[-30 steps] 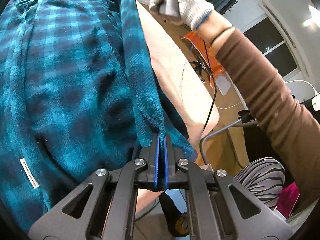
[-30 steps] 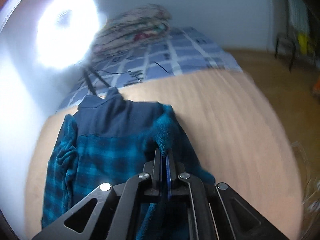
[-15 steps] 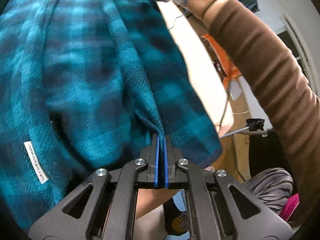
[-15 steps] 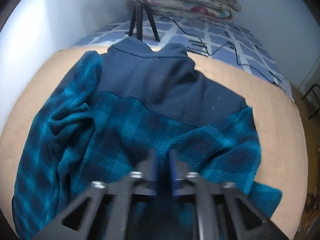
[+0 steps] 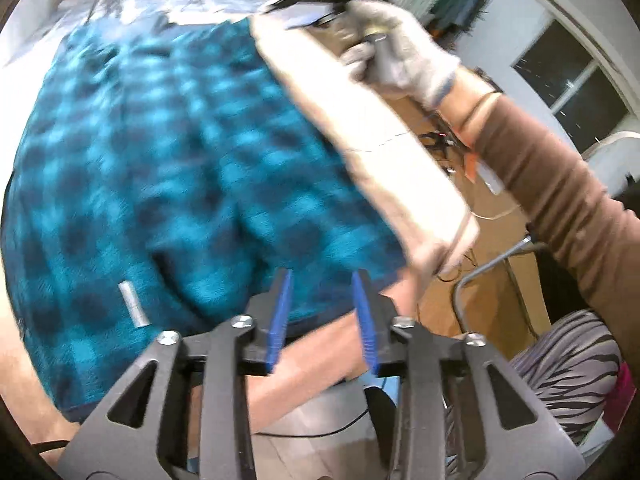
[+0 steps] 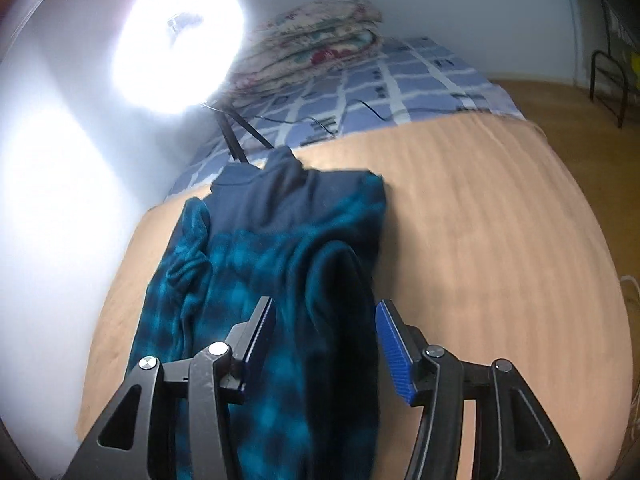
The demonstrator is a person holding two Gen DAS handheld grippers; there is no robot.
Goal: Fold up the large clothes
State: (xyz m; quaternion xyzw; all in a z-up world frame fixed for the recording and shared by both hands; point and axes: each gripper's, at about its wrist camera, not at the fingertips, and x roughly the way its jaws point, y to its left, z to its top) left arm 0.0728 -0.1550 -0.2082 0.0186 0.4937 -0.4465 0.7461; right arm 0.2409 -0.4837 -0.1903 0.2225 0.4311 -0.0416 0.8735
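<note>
Tan-covered bed (image 6: 480, 220); teal plaid fleece jacket with navy yoke (image 6: 256, 264) lies flat toward its left edge. Left gripper (image 5: 323, 280) and right gripper (image 6: 324, 312) just above it, jaws newly parted, nothing pinched.

Teal-and-black plaid fleece top (image 6: 280, 280) lying on the tan bed cover

We see the fleece top spread flat with its plain navy yoke and stand-up collar at the far end, towards the blue checked sheet; below the yoke the cloth is teal check; one sleeve lies bunched along the left edge; the right side is folded over onto the body, leaving a rounded ridge; in the left wrist view the hem (image 5: 168, 168) reaches the bed's near edge, a small white label showing on it.
</note>
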